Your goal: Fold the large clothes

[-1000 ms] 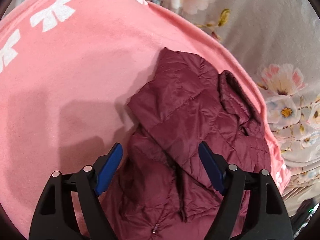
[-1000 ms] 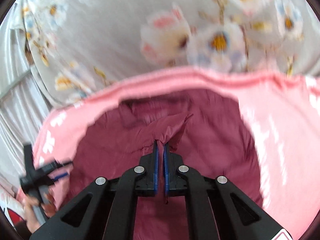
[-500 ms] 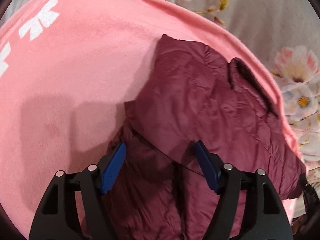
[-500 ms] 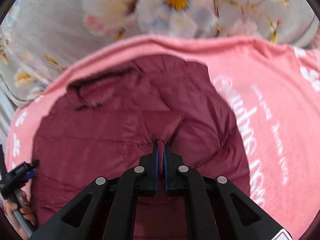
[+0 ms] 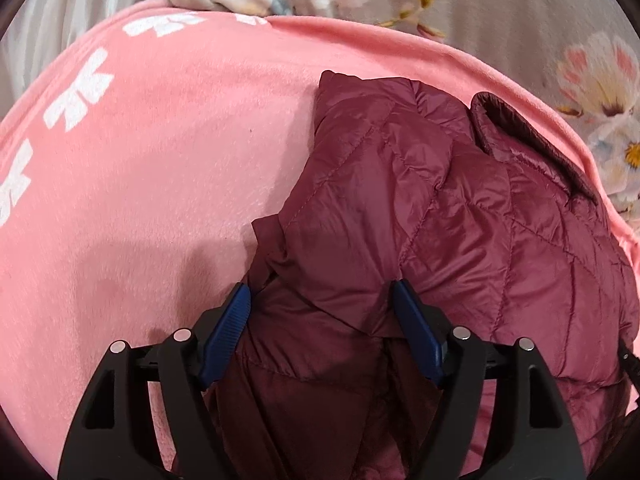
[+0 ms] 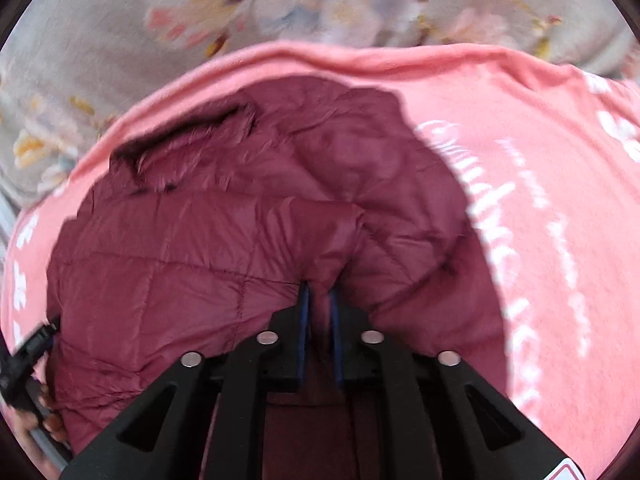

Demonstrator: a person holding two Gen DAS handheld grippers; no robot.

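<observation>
A maroon quilted puffer jacket (image 5: 460, 220) lies on a pink blanket (image 5: 160, 180), with one part folded over its body and the dark collar (image 5: 532, 140) at the far right. My left gripper (image 5: 322, 300) is open, its blue pads on either side of a folded jacket edge. In the right wrist view the jacket (image 6: 200, 248) fills the middle. My right gripper (image 6: 319, 292) is nearly shut on a fold of jacket fabric, with a small gap between the pads. The left gripper (image 6: 32, 352) also shows in this view at the left edge.
The pink blanket (image 6: 540, 200) has white bows and white lettering and lies on a grey floral bedspread (image 5: 500, 12) that surrounds it. The blanket edge runs close behind the collar. A hand (image 6: 44, 424) shows at the lower left of the right wrist view.
My right gripper carried the jacket fold across and down, and its pads have parted slightly. My left gripper has come down and closer onto the folded jacket edge, staying open.
</observation>
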